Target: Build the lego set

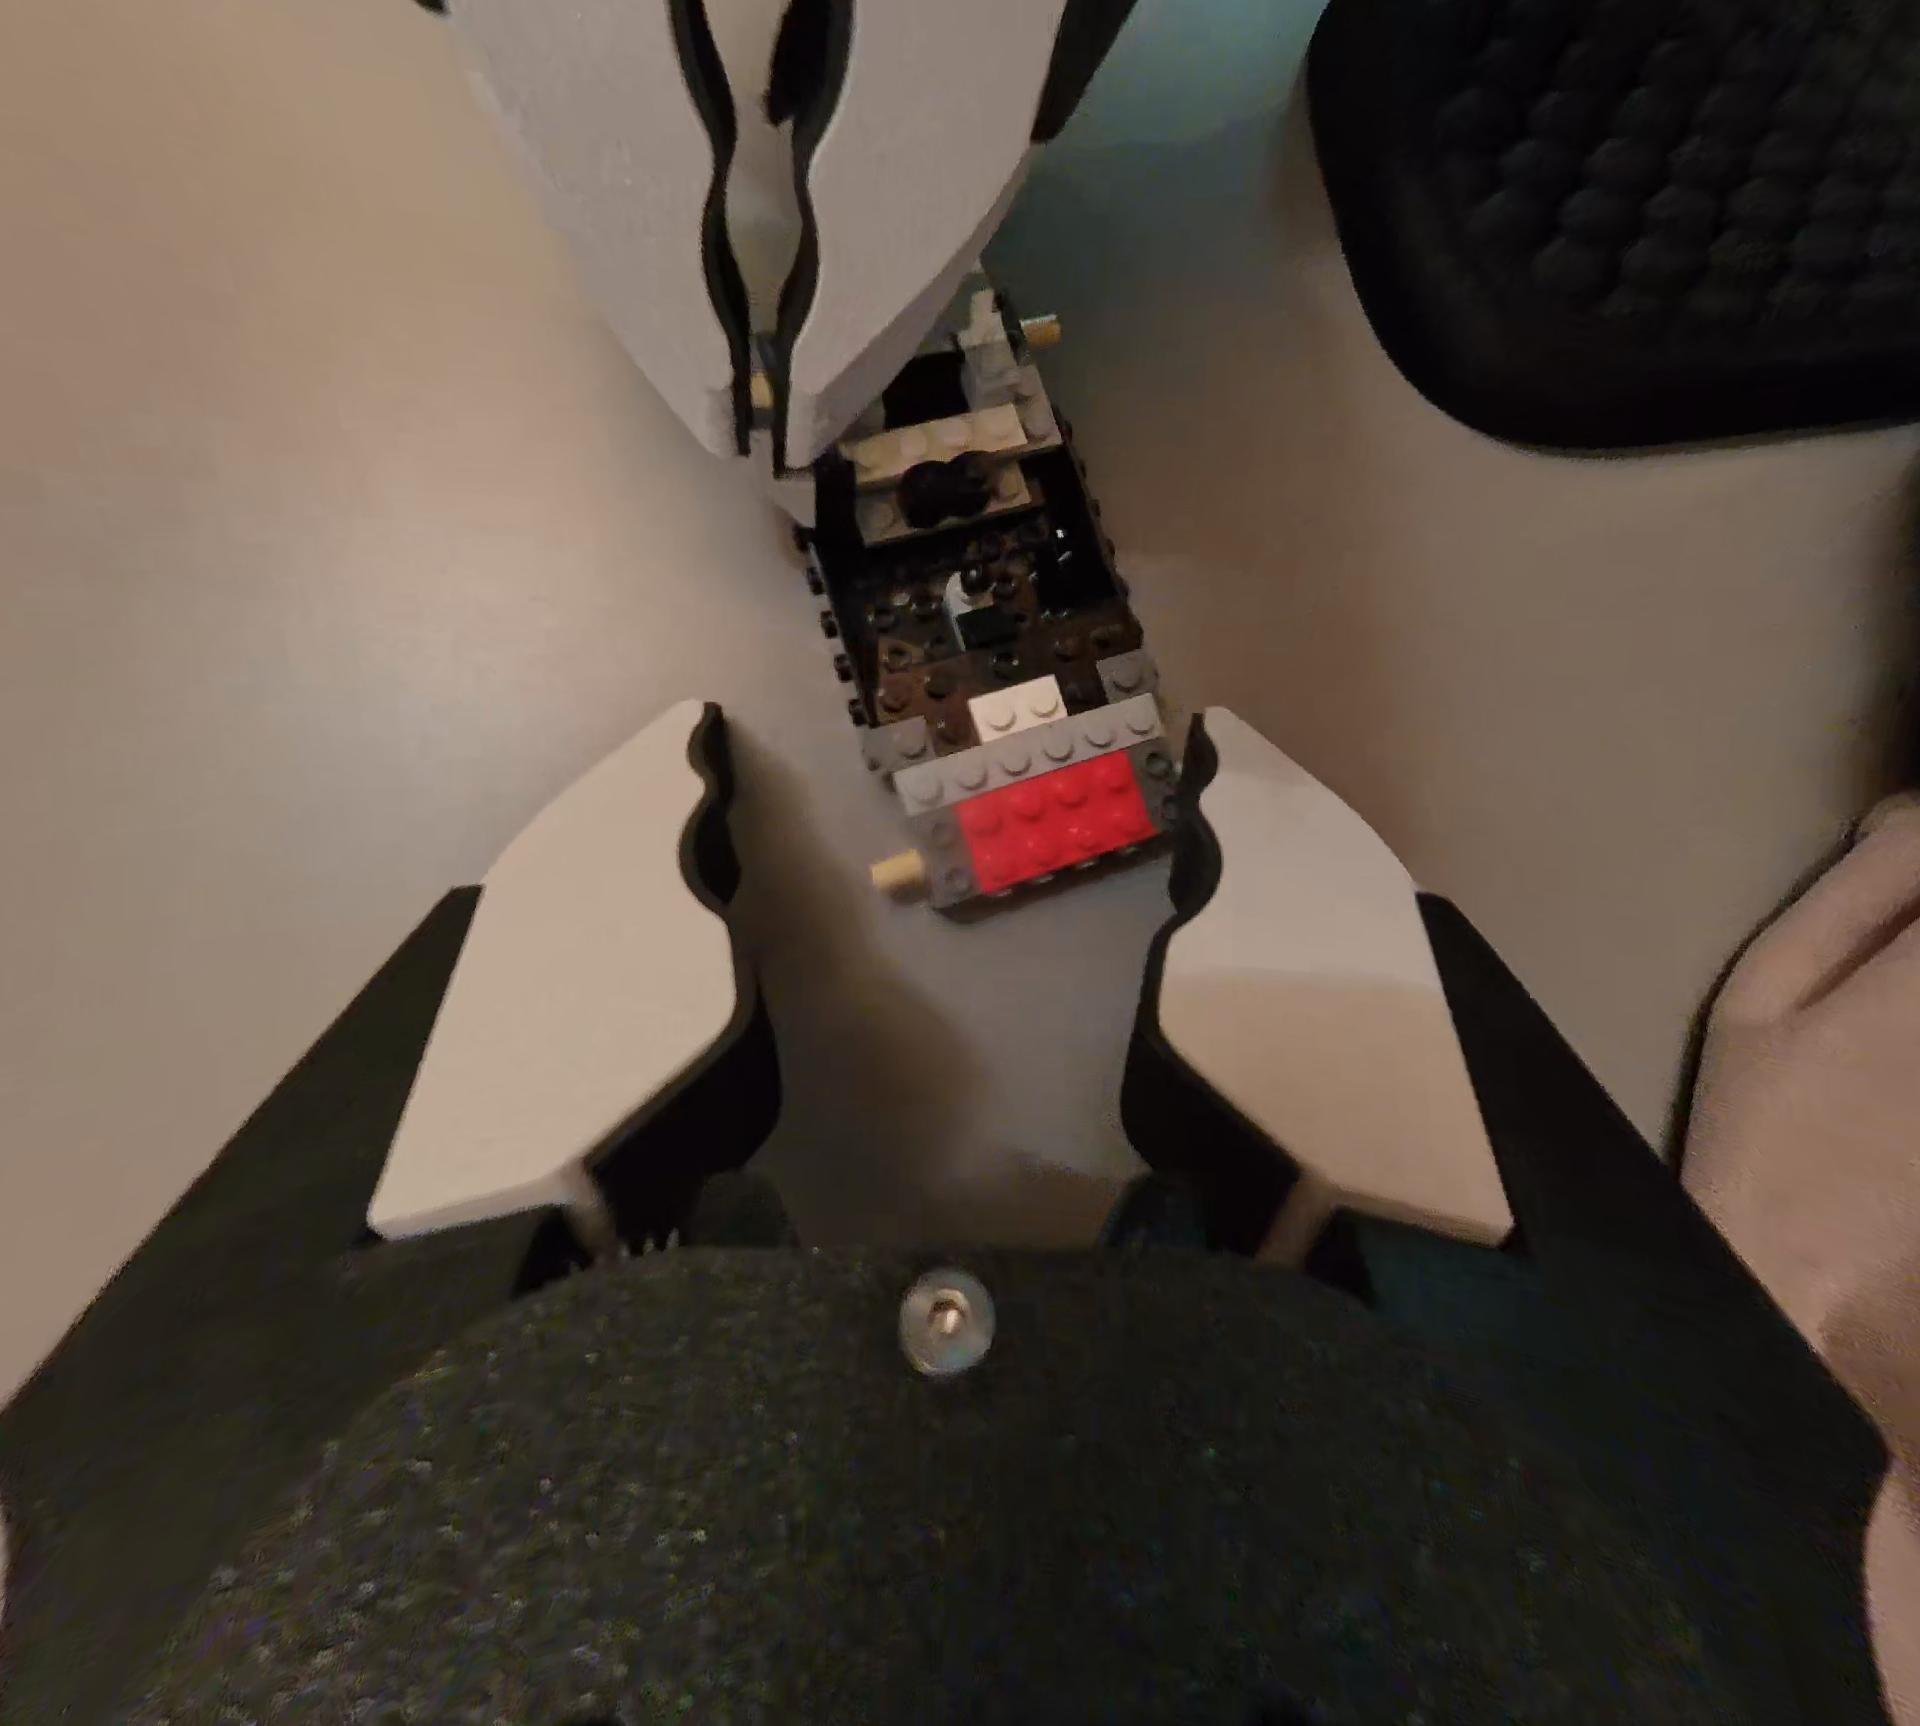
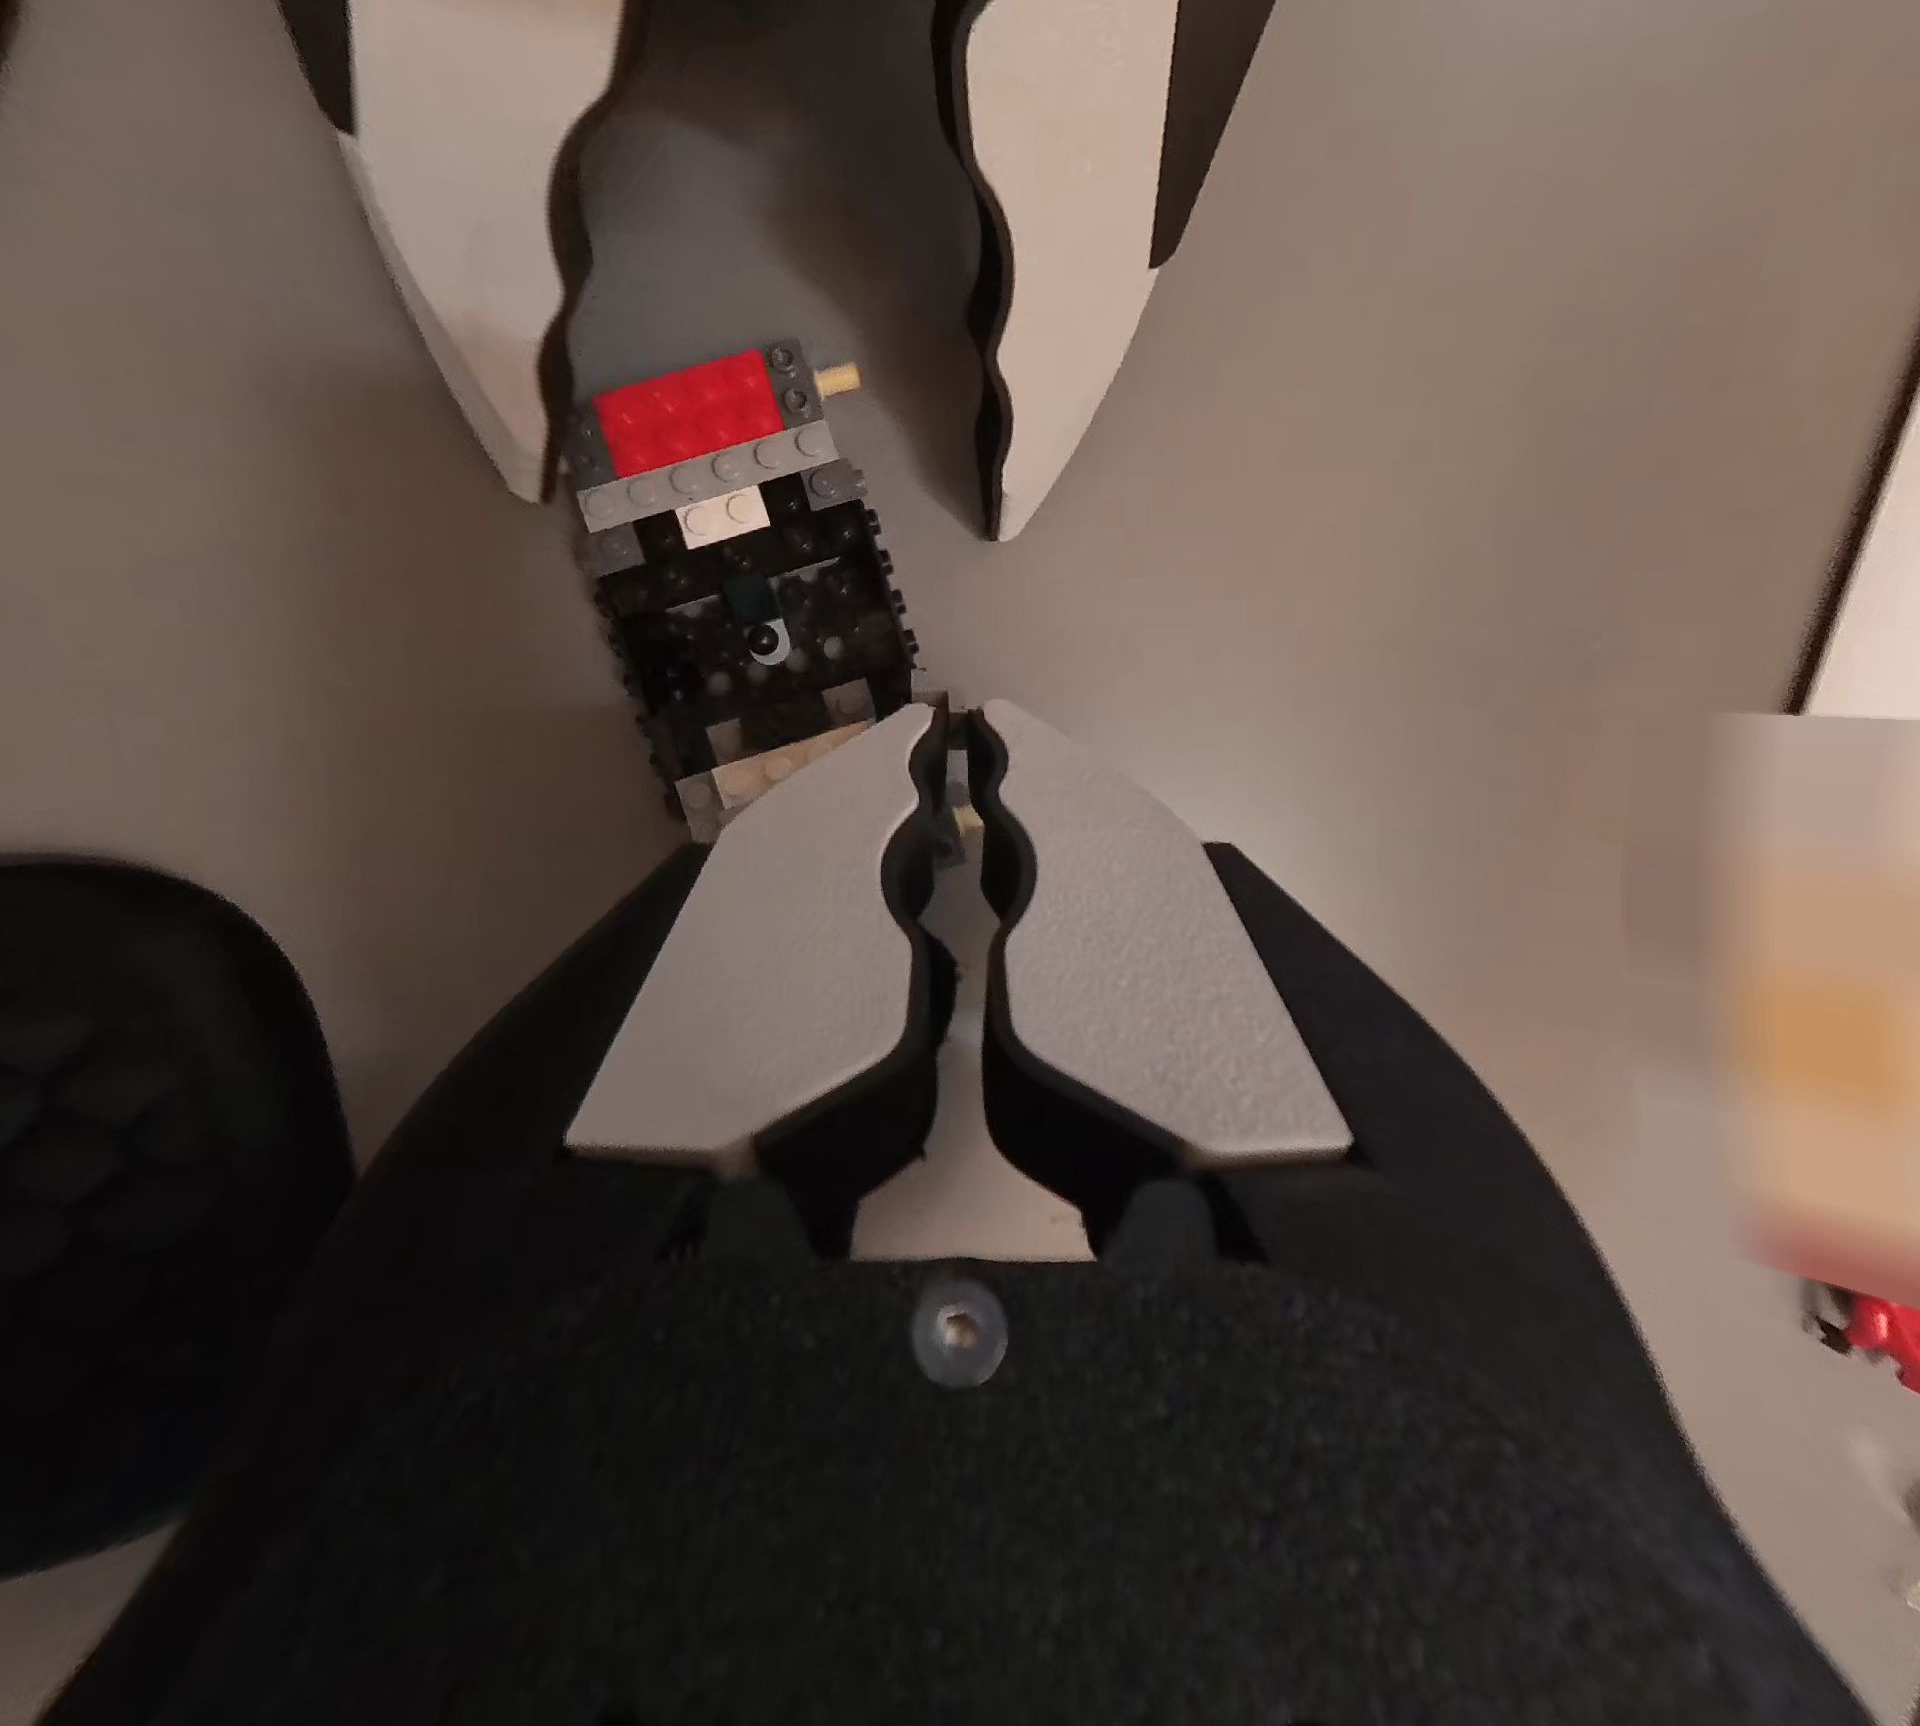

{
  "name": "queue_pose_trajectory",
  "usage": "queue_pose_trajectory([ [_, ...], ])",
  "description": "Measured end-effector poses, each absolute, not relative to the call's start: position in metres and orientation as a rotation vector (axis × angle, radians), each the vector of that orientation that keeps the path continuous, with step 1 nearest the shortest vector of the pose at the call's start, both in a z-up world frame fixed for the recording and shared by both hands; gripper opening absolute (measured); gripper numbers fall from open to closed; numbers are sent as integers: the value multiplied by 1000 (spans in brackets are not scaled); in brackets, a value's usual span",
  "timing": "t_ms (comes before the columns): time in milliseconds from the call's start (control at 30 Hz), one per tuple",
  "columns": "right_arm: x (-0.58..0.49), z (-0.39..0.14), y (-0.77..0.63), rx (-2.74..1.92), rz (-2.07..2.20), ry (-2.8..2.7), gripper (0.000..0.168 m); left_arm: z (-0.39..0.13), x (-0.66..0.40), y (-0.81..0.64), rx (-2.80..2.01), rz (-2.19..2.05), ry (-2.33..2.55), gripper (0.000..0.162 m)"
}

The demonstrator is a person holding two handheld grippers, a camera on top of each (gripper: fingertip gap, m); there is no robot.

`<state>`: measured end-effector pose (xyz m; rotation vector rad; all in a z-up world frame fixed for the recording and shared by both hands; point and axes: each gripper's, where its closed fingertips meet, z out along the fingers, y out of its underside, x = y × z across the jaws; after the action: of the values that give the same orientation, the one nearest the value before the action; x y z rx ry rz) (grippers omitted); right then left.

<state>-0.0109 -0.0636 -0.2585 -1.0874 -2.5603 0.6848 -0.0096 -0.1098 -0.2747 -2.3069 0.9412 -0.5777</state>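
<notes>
The lego model lies flat on the surface. The right tongs are clamped on a small tan peg at one end, apparently seating it. The left tongs stand apart astride the red-brick end, positioned to brace it.

A studded, glossy plastic lego chassis was noted on a smooth matt white tabletop; a black dimpled rubbery pad appeared matt.
</notes>
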Motion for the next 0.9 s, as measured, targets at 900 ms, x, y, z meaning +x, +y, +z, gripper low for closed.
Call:
queue_pose_trajectory([
  [900, -32, -270, -35, -1245, 811, -2483, 2, -279, -28, -125, -2283, -525, 1122, 57],
])
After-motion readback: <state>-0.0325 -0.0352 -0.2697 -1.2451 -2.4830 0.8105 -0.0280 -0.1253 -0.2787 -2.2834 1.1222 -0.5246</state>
